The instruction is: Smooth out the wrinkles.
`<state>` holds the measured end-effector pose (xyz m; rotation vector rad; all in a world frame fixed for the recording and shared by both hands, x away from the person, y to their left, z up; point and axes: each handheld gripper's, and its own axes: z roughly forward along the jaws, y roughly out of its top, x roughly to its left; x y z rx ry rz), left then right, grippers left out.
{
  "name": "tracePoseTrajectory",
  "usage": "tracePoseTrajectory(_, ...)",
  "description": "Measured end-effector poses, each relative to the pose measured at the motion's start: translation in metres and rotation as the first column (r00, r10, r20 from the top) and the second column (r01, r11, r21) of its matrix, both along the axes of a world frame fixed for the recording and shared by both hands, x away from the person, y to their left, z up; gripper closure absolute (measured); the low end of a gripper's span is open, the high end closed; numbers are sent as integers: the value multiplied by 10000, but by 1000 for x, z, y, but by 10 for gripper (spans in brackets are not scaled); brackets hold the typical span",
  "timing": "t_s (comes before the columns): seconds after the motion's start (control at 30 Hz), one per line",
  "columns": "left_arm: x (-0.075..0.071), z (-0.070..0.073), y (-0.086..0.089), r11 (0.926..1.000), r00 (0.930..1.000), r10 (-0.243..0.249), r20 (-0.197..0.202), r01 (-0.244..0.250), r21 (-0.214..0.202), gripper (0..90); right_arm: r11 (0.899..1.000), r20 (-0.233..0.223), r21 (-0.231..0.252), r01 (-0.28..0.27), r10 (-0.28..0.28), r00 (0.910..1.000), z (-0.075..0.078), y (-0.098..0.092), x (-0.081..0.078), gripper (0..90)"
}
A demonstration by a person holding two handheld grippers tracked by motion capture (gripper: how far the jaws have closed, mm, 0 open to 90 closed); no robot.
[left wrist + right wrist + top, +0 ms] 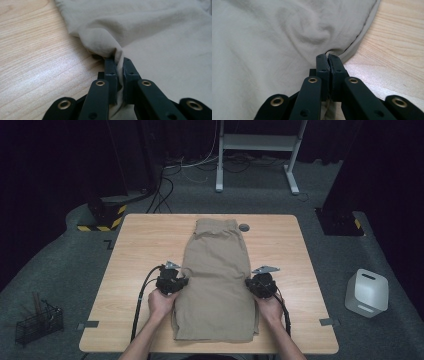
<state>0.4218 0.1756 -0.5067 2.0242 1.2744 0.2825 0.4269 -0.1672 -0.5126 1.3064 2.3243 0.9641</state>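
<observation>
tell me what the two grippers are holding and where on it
Both hold the tan shorts: the left gripper pinches a fold at the left side edge, the right gripper the right side edge.

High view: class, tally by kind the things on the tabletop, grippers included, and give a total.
Tan shorts: 1
Black grippers: 2, the left gripper and the right gripper, each shut on the shorts' side edge
Grey round disc: 1
Grey tape strips: 2
Total: 6

Table (135,240): we find bare wood open to passage left and right of the khaki shorts (216,270). Far edge: a small grey disc (244,227) just beside the waistband. Near edge: our two forearms cross it.
</observation>
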Motion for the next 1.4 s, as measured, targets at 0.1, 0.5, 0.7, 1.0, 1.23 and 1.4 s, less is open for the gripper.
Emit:
tracePoseTrajectory(0.1,-1,3,1,9999,10000,-83,26,83,-138,850,9999,153,83,-62,61,9999,3,-1,-2,879)
tracePoseTrajectory(0.5,-8,17,9,9972,9992,-250,312,271,-694,851,9989,672,273,-389,370,9971,16,-6,-10,878)
tracePoseTrajectory(0.7,-9,28,10,9977,9978,-348,567,380,-569,852,9980,1109,312,-549,511,9925,29,-7,-15,877)
tracePoseTrajectory(1.0,-9,44,14,9962,9949,-393,924,462,-734,853,9963,1743,555,-648,543,9832,50,-9,-18,878)
tracePoseTrajectory(1.23,-7,62,18,9941,9908,-443,1280,564,-924,853,9939,2207,821,-735,538,9739,65,-11,-20,878)
tracePoseTrajectory(1.4,-2,76,15,9945,9866,-567,1532,693,-783,854,9939,2469,901,-642,401,9682,74,-13,-17,879)
